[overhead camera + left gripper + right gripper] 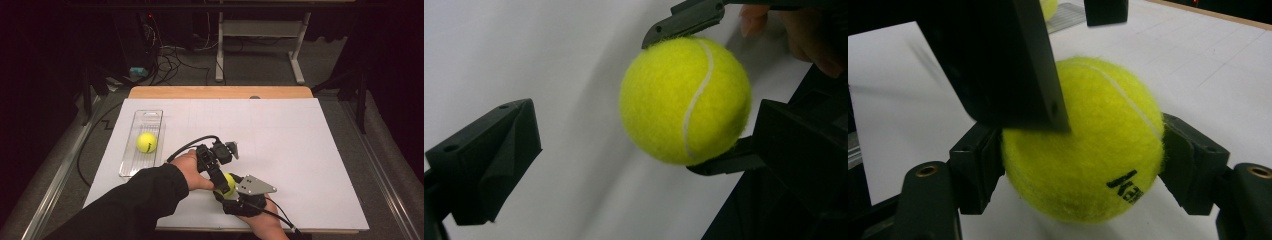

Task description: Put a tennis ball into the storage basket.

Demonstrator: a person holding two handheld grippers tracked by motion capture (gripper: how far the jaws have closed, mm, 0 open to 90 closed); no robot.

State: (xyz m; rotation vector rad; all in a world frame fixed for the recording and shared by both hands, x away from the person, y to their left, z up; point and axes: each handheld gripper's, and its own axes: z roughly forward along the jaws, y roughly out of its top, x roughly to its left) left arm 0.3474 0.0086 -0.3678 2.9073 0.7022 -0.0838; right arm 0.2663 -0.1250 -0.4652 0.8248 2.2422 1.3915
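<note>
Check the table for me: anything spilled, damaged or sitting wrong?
Nothing stands out. One tennis ball lies in the clear tray; the right gripper clamps the second ball, and the left gripper is open around it.

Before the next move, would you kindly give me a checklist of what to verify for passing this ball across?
1. Grip of right tool on held ball: ok, shut on it.
2. Opening of left tool: ok, open.
3. The held ball between the left tool's jaws: ok.
4. Both left pads pressing the held ball: not ok, one stands apart.
5. Free room in tray beside second ball: ok.
</note>
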